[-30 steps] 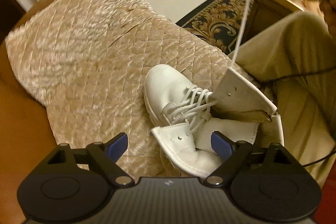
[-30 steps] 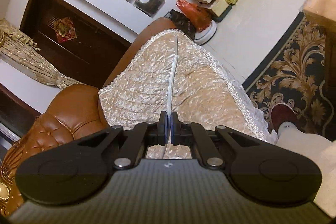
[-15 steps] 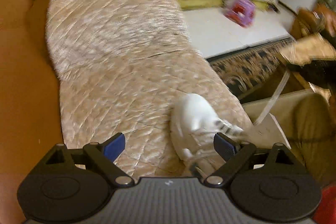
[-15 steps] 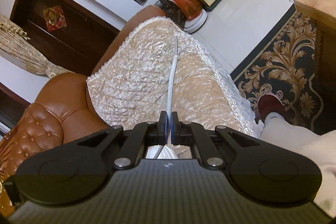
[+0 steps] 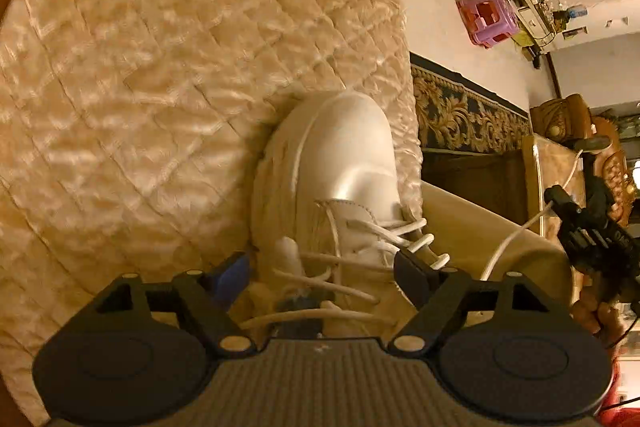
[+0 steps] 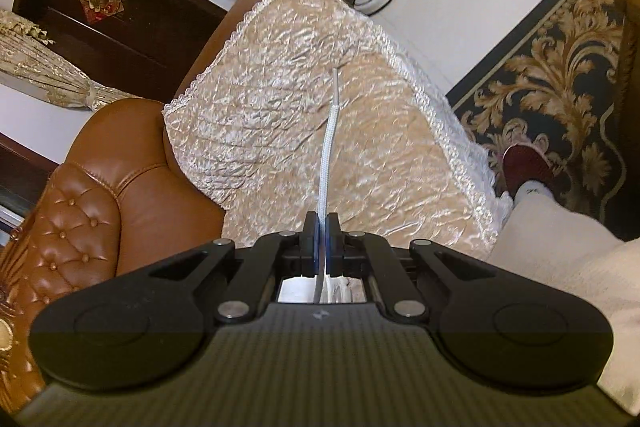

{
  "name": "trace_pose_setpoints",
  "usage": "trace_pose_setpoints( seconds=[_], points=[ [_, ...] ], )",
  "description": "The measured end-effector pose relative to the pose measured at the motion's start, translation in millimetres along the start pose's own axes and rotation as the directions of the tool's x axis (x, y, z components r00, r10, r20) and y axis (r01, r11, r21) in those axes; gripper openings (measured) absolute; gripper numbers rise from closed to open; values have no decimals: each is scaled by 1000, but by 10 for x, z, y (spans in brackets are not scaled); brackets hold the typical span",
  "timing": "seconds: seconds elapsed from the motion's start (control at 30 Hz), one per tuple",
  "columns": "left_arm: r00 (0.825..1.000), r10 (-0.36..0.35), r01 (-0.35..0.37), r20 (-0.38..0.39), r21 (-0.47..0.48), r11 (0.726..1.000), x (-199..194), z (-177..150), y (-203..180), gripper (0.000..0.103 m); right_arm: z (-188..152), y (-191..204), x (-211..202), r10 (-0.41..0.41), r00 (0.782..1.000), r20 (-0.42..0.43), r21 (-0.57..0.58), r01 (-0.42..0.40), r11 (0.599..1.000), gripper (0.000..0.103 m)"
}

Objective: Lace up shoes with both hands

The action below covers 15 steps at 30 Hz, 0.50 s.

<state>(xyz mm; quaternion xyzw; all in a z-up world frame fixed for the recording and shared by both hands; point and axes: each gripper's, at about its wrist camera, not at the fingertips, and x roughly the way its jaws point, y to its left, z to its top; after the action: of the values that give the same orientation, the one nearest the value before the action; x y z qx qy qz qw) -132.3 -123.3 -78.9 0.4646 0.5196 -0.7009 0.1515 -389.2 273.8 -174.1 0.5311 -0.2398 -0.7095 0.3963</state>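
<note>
While our left gripper (image 5: 322, 273) hangs over the white shoe (image 5: 340, 187) with its jaws standing wide, they have just been closing a little, and the laced throat of the shoe lies between the two fingers without either pad pressing on it. We see the blue pad of one finger (image 5: 230, 277) just beside the shoe's near flank, and the dark finger on the other side sits over the outer ends of the crossed white laces (image 5: 360, 247). Ahead of these fingertips the shoe's rounded toe points away from us, resting on the quilted cream cover (image 5: 160, 87) that spreads out ahead and off to the blue-pad side. Toward the dark-finger side, past the shoe, a beige trouser leg (image 5: 480, 227) lies close against it.

From the eyelets, one strand of lace (image 5: 508, 239) runs out to that same side and up to our right gripper (image 5: 560, 203), seen there as a black tool held by a hand (image 5: 596, 315).

Looking along the right gripper (image 6: 322, 227), we find its jaws pinched together on the lace (image 6: 327, 147). The free end of the strand sticks out straight ahead of the fingertips, ending in a thin aglet, and a short length trails back under the tool. Ahead of and below this gripper lies the same quilted cover over a brown leather sofa (image 6: 132, 163).
</note>
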Motion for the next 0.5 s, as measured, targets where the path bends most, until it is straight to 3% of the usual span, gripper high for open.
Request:
trace_pose_setpoints(
  seconds=[0.03, 0.13, 0.17, 0.37, 0.5],
  points=[
    [1000, -8, 8, -6, -21, 1000, 21, -13, 13, 77, 9, -8, 9, 7, 1000, -6, 2, -7, 1000, 6],
    [999, -22, 24, 25, -103, 994, 38, -36, 85, 50, 29, -13, 48, 17, 999, -29, -8, -17, 1000, 7],
    [999, -27, 32, 40, -130, 991, 46, -61, 100, 47, 33, -8, 66, 18, 999, -37, -12, -19, 1000, 7],
    [992, -17, 55, 128, -304, 951, -46, -139, 374, 44, 64, 20, 180, 33, 996, -82, -23, -35, 999, 7],
    [994, 6, 27, 109, -293, 956, -81, -139, 461, 45, 65, 42, 226, 38, 994, -106, -35, -42, 998, 7]
  ],
)
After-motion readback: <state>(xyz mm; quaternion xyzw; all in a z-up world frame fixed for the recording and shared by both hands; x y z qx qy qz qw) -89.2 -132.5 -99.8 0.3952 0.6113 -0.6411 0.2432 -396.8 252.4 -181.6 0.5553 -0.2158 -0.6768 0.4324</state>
